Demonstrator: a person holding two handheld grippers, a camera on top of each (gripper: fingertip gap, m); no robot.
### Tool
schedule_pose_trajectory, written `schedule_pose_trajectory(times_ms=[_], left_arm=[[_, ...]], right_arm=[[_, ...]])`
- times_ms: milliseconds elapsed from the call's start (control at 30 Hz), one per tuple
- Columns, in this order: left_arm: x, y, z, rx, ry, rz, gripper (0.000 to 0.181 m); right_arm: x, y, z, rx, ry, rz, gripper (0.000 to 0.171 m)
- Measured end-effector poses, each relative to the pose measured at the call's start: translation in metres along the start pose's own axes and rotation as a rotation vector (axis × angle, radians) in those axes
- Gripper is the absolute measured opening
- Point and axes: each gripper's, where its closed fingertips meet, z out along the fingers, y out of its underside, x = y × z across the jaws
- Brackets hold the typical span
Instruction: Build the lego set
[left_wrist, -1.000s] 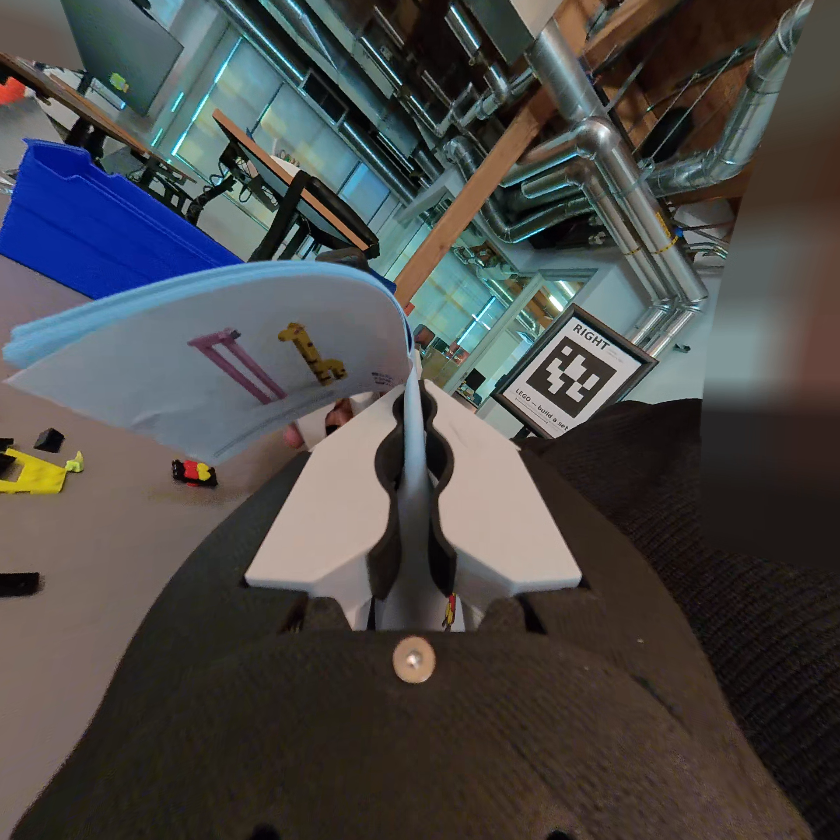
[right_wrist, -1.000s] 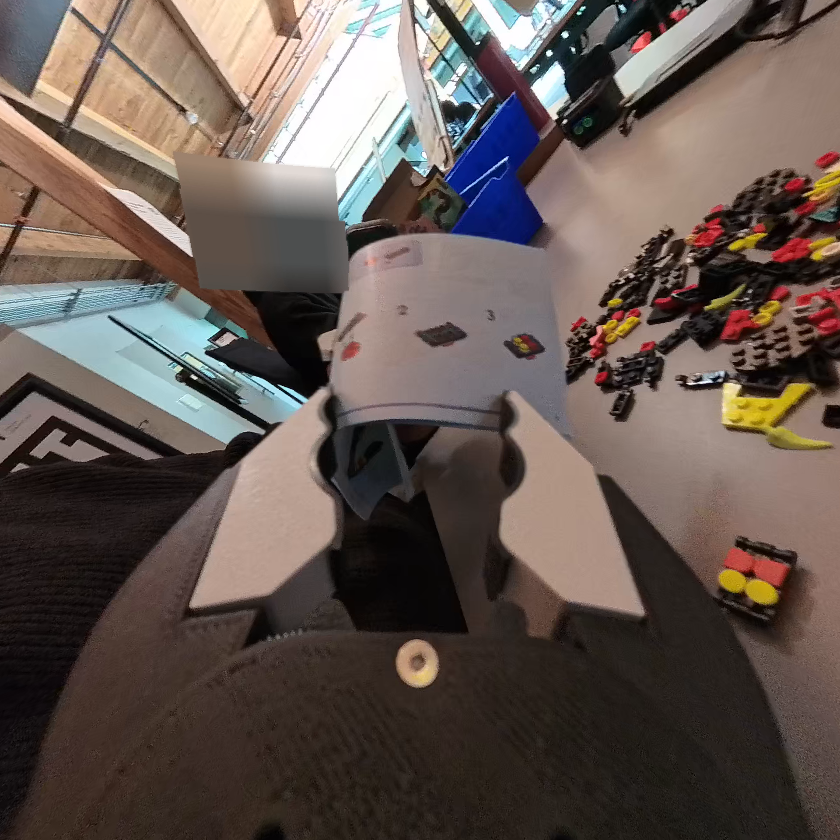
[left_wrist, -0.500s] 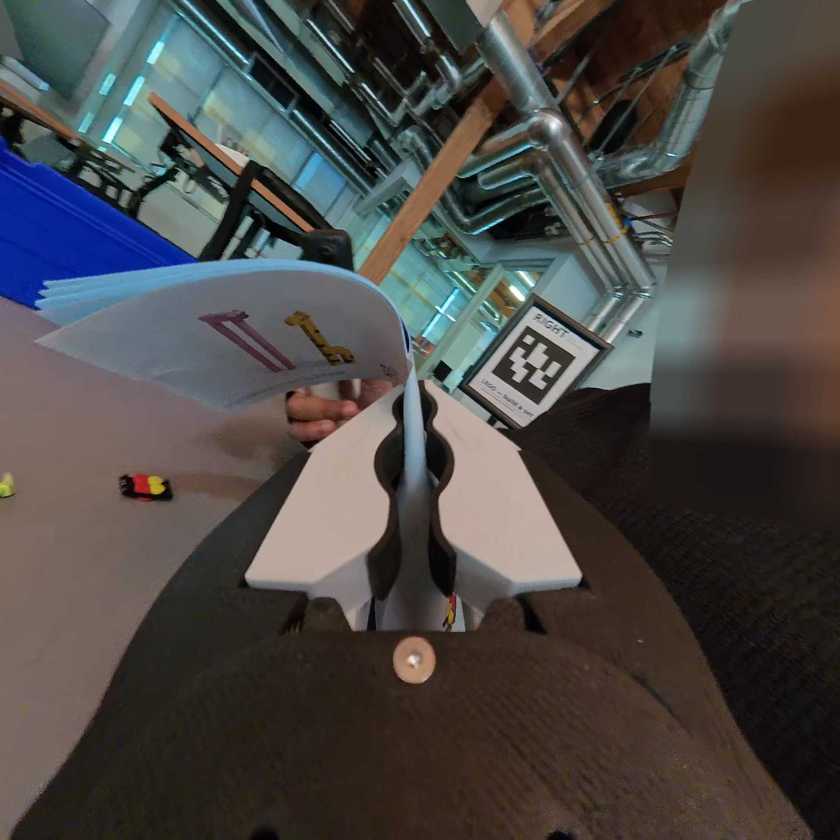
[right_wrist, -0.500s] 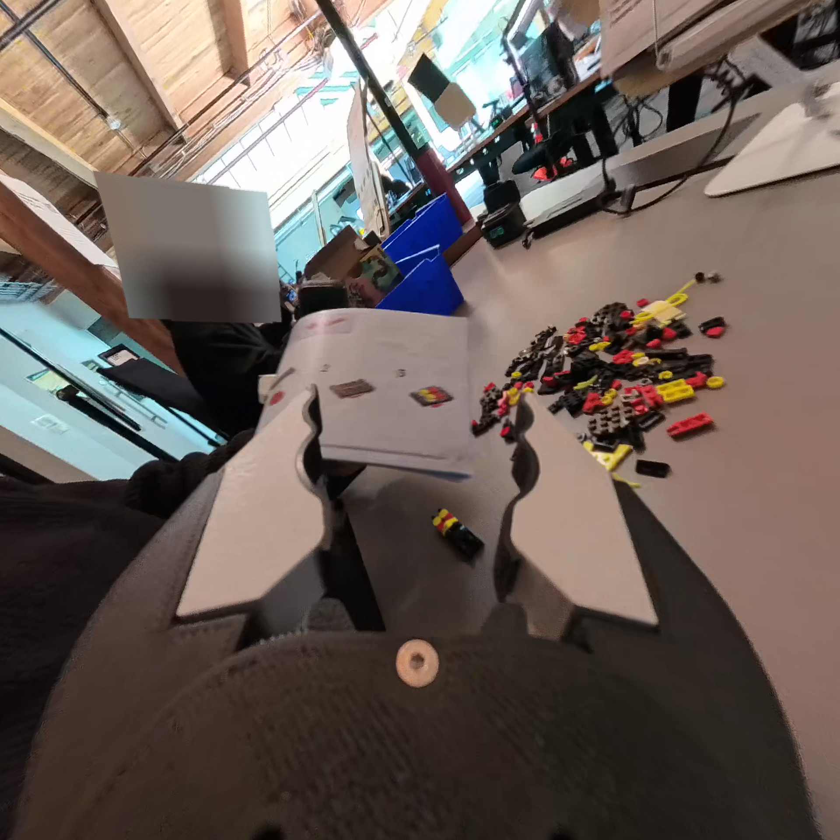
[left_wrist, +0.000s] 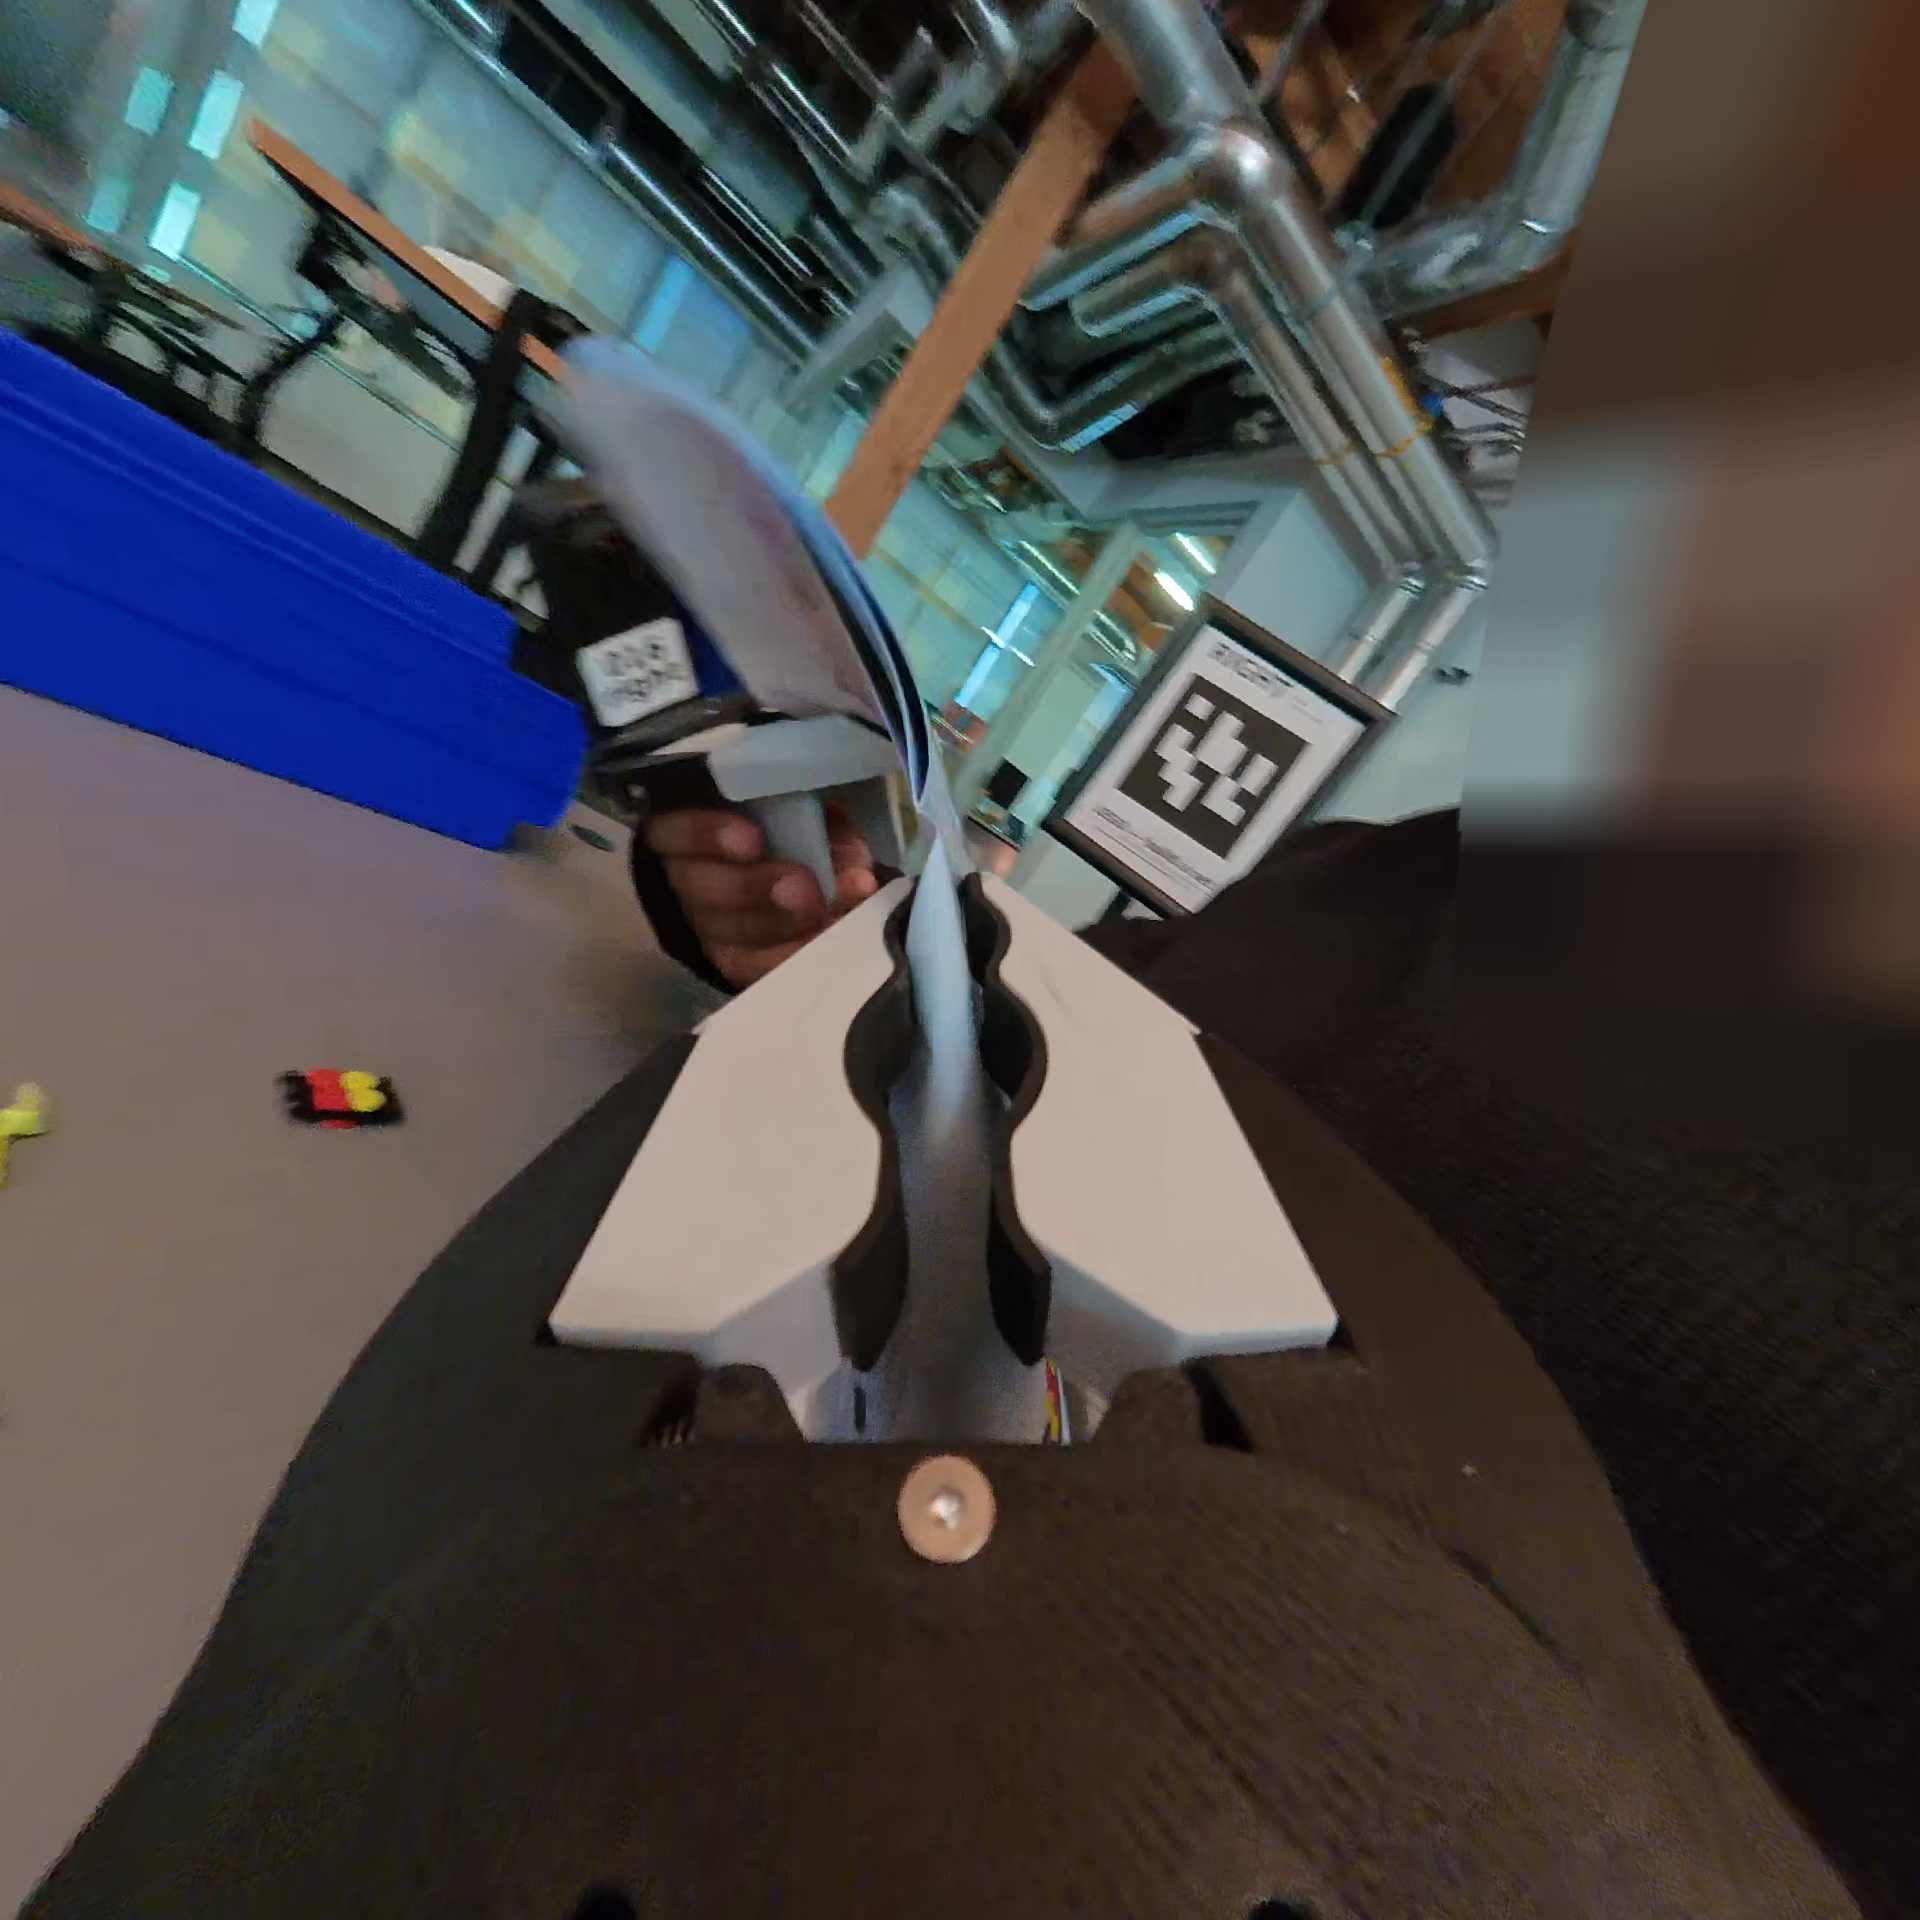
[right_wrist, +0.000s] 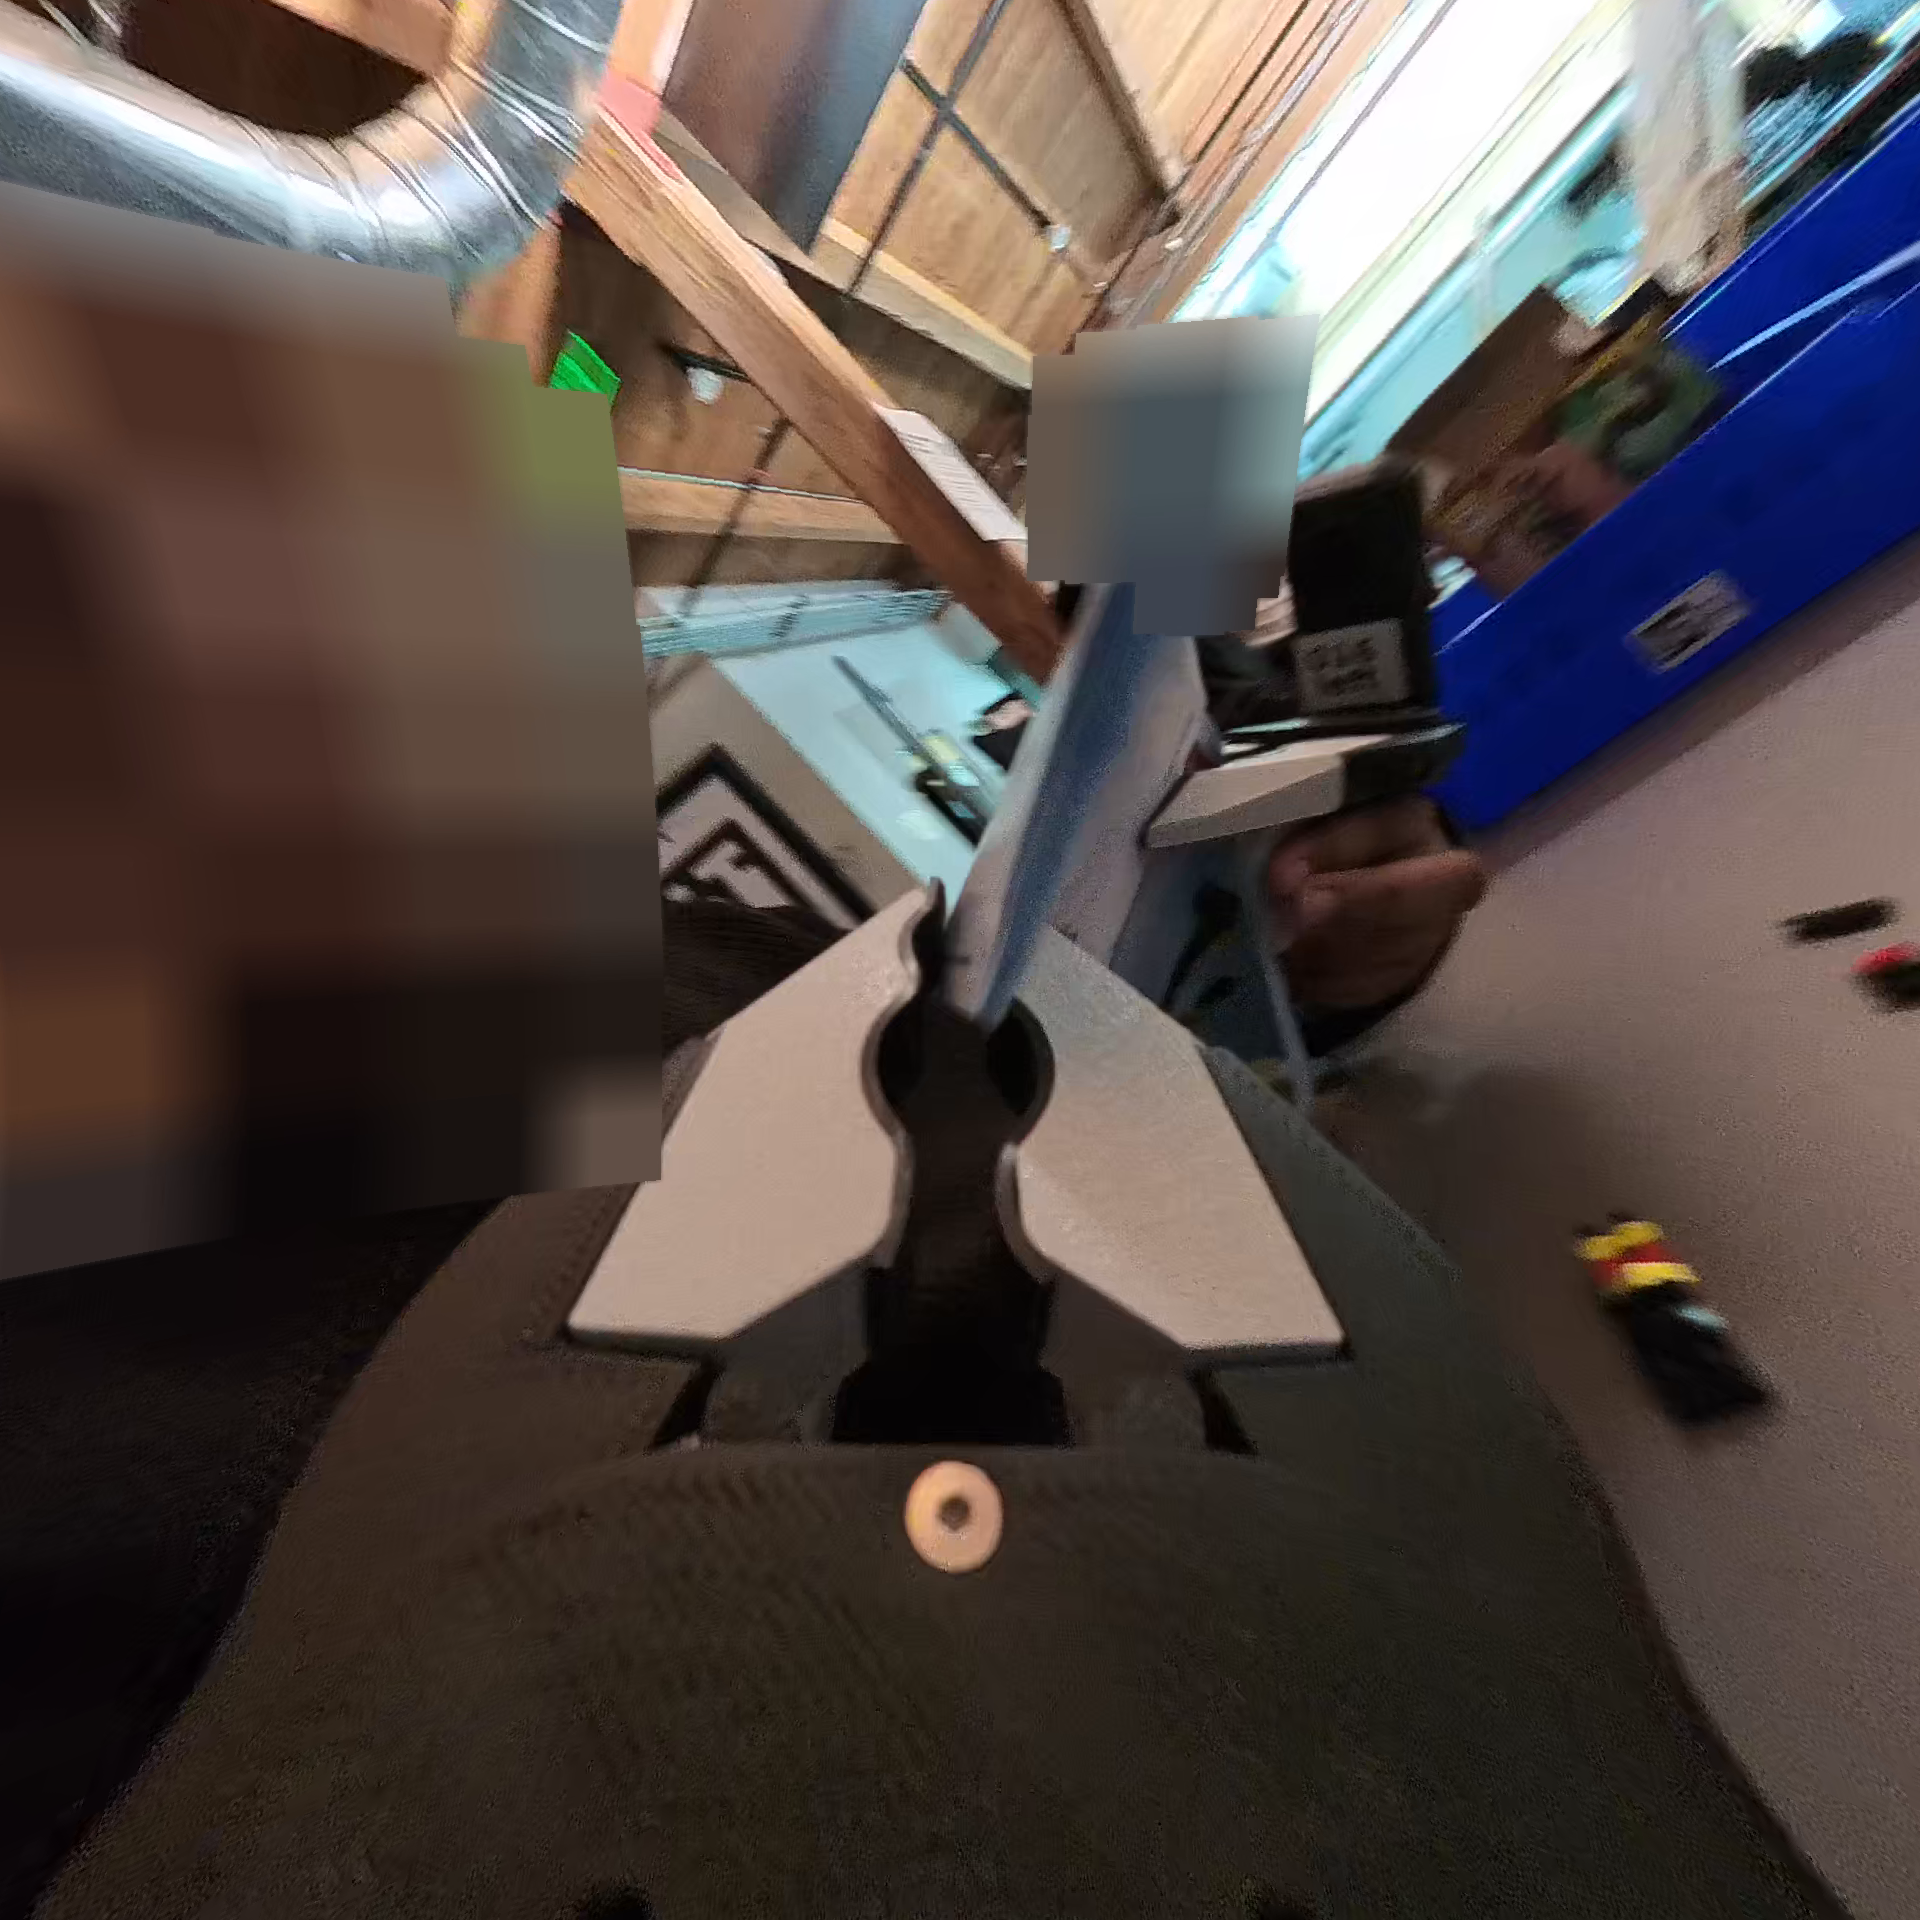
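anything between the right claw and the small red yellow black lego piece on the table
Nothing visible on the table stands between them. The lego piece lies in the open, but the right claw is shut on the booklet.

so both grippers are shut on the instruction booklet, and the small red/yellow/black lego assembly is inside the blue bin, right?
Not the bin. The lego assembly sits on the grey table, apart from the blue bin, per the left wrist view. The left gripper and right gripper are both shut on the instruction booklet.
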Motion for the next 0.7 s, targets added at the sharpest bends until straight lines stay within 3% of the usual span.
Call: schedule_pose_trajectory(times_ms=[33,233,367,500,700], left_arm=[[-0.004,-0.004,-0.002,0.023,-0.029,0.005,0.003],[-0.015,-0.006,-0.006,0.031,-0.085,-0.001,0.002],[-0.013,0.003,-0.003,-0.025,-0.078,0.008,0.0],[-0.015,0.021,0.003,-0.132,-0.104,0.052,0.0],[-0.019,0.026,0.004,-0.156,-0.119,0.041,0.0]], right_arm=[[0.002,-0.003,-0.003,0.003,0.046,-0.068,0.003],[0.0,-0.031,-0.02,0.133,0.156,-0.248,0.023],[-0.005,-0.03,-0.02,0.118,0.136,-0.257,0.032],[-0.024,-0.035,-0.022,0.135,0.036,-0.212,0.03],[-0.026,-0.022,-0.026,0.0,0.081,-0.274,0.022]])
